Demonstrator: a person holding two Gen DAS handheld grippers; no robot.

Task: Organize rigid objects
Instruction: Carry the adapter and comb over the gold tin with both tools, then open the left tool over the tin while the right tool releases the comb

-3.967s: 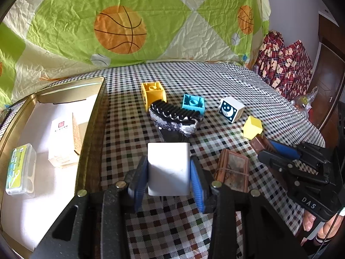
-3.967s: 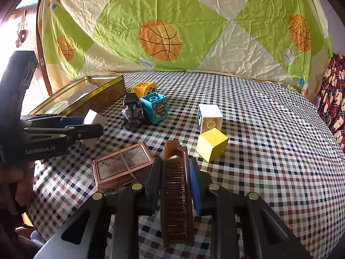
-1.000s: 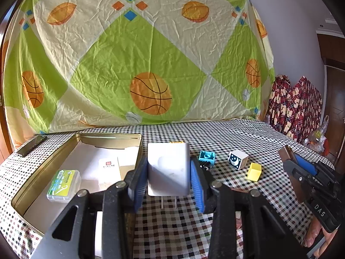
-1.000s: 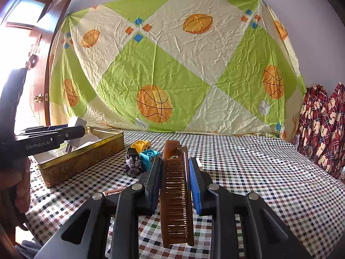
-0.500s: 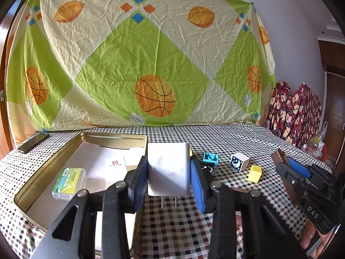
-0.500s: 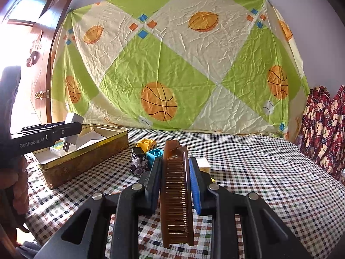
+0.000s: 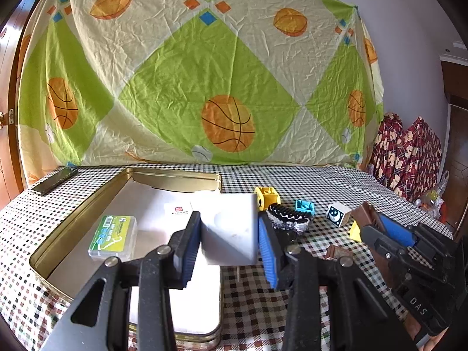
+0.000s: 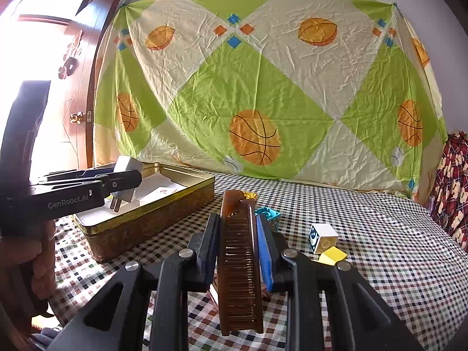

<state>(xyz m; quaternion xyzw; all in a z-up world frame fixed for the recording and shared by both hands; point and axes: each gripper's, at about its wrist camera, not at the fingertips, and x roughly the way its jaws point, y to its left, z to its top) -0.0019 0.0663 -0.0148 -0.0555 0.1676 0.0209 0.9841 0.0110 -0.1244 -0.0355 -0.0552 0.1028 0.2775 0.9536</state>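
Observation:
My left gripper [image 7: 229, 231] is shut on a white plug adapter [image 7: 231, 228], its prongs pointing down. In the right wrist view this plug [image 8: 126, 172] hangs just above the open gold tin [image 8: 152, 219]. My right gripper [image 8: 238, 228] is shut on a brown comb [image 8: 239, 263], held lengthwise above the checked tablecloth to the right of the tin. The left wrist view shows the right gripper [image 7: 377, 228] low at the right with the comb's end [image 7: 362, 212] sticking out. The tin [image 7: 73, 225] holds a green-labelled clear case [image 7: 114, 235] and a white card [image 7: 178, 209].
On the cloth right of the tin lie a yellow block [image 7: 266, 197], a black toothed clip [image 7: 288, 219], a cyan block [image 7: 304, 207], a white moon block [image 7: 337, 213], a small yellow block [image 7: 355, 231] and a brown framed box [image 7: 336, 253]. A dark flat device [image 7: 54, 184] lies far left.
Both grippers have shifted left towards the tin, which now looks larger and closer in both views. The plug and the comb stay gripped as before.

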